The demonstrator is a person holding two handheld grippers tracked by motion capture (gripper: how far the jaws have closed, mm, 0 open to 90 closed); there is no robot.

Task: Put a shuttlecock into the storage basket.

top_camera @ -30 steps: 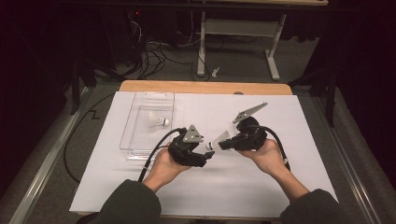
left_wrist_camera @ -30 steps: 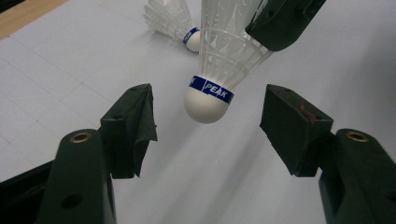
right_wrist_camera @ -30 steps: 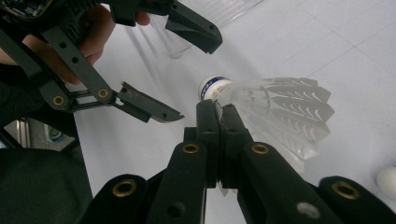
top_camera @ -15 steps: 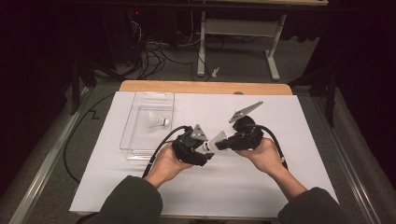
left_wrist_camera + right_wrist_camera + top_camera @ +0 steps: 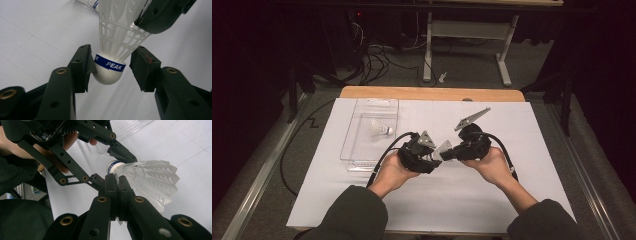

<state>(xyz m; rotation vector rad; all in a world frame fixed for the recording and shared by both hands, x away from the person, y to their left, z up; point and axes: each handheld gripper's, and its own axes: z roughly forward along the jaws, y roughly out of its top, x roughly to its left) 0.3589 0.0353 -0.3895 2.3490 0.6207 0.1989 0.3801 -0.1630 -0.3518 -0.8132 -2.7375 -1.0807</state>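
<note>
- Progress, as I judge it: a handover in mid-air above the white sheet [image 5: 512, 200]; the right gripper [image 5: 116, 181] has its jaws pinched together on the skirt of the shuttlecock [image 5: 117, 37], and the left gripper [image 5: 112, 66] has just been closing its jaws around the cork end, which sits between them
- The left pads are not yet clamped; one looks to brush the blue band, the other stands just apart with a clear gap; so the take-over is begun, not finished
- Left to do, by my reading: close fully on the cork, release on the right, then carry the shuttlecock to the clear tray [image 5: 357, 150], where a second shuttlecock [image 5: 379, 129] already lies
- Materials: the skirt is translucent white plastic, a flared lattice of ribs, springy-looking; the cork is a smooth rounded white dome ringed by a blue band lettered "PEAK"
- The tray is thin, glossy, transparent, straight-walled; the sheet is matt, faintly creased in squares; the jaws are matt black with brass-coloured rivets
</note>
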